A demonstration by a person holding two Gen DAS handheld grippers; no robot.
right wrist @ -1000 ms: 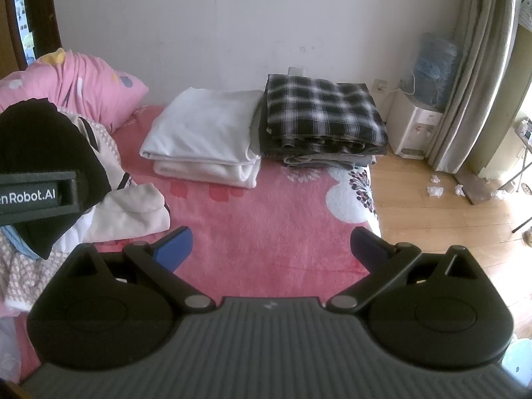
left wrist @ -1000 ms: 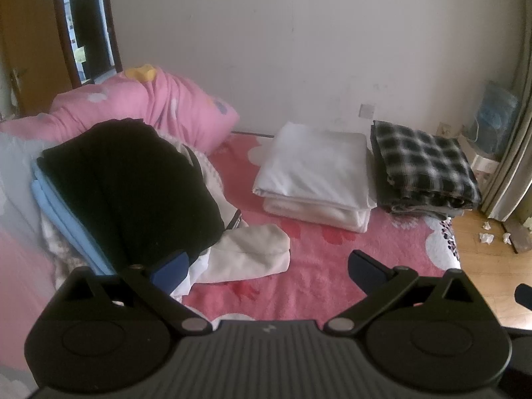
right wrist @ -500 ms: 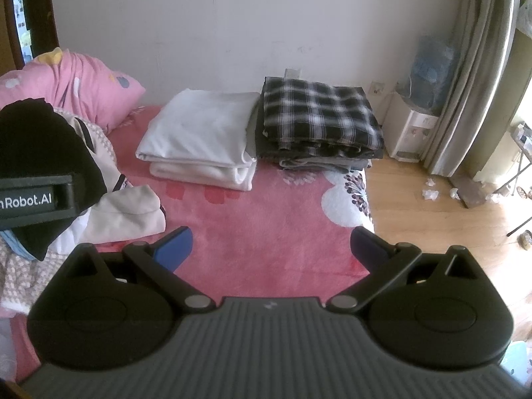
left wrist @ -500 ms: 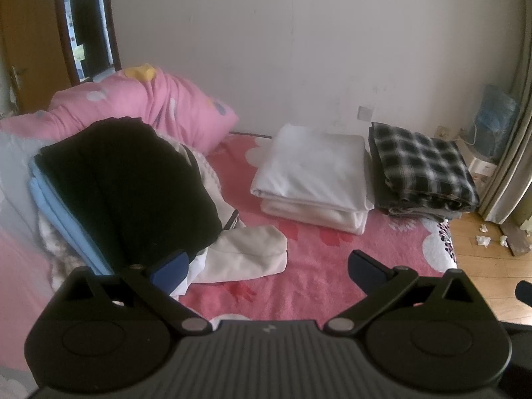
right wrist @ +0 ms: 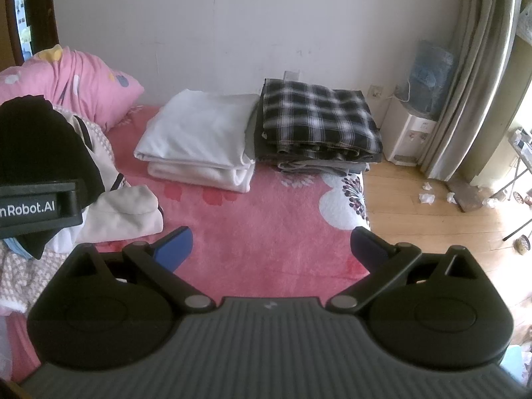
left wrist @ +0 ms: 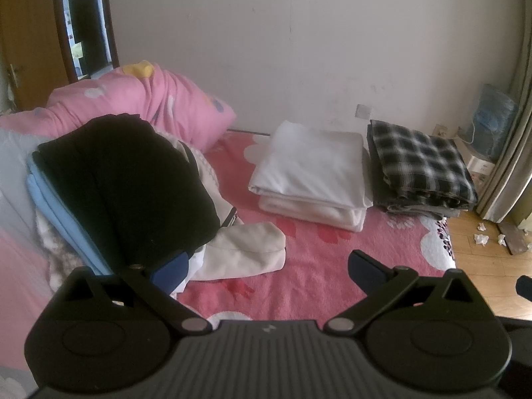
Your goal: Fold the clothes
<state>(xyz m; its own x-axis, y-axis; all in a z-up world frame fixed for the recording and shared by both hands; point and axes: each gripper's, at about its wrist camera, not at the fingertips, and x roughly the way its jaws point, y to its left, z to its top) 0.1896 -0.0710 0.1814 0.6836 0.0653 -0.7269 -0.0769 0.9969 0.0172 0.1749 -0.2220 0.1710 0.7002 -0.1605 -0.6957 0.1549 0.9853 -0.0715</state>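
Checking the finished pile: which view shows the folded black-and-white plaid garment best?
The right wrist view: the folded black-and-white plaid garment sits near centre, top and layered front edge visible. The left wrist view shows it farther right, more distorted.

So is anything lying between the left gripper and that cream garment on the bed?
Nothing visible. The left gripper is open, and the cream garment lies just ahead by its left finger, partly under the black garment.

It was a bedroom in a home; a bed (right wrist: 272, 206) under a pink flowered cover filled the middle; a pink quilt (left wrist: 159, 99) lay bunched at its head; folded clothes (right wrist: 252, 136) sat in piles; a curtain (right wrist: 472, 73), a water dispenser (right wrist: 419, 113) and a wood floor (right wrist: 432, 226) lay beyond.
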